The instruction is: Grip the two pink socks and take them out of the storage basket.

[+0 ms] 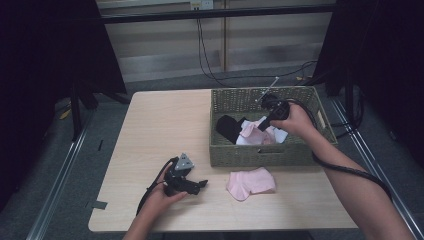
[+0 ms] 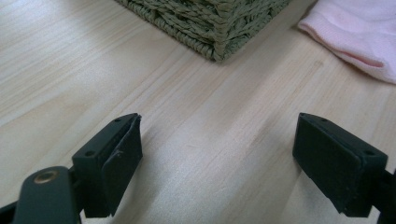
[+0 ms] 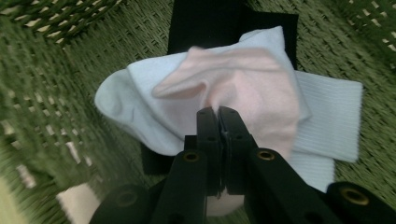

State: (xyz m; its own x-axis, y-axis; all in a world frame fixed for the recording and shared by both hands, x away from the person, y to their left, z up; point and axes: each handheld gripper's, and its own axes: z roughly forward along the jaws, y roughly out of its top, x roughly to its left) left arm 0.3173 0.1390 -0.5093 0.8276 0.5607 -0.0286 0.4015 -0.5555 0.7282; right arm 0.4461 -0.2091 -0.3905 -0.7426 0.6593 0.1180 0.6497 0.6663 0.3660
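Note:
A green woven basket (image 1: 260,155) stands on the right half of the table. In it lie a black sock (image 1: 229,128) and a white sock (image 1: 247,140). My right gripper (image 1: 263,123) reaches into the basket, shut on a pale pink sock (image 3: 252,88) that drapes over the white sock (image 3: 135,107) and black sock (image 3: 205,23). A second pink sock (image 1: 250,183) lies on the table in front of the basket. My left gripper (image 1: 202,184) rests low on the table left of that sock, open with nothing between its jaws (image 2: 217,140).
The light wooden table (image 1: 160,130) has bare room on its left half. The basket's corner (image 2: 219,23) and the table's pink sock (image 2: 359,32) lie just ahead of the left gripper. Cables hang behind the table's far edge.

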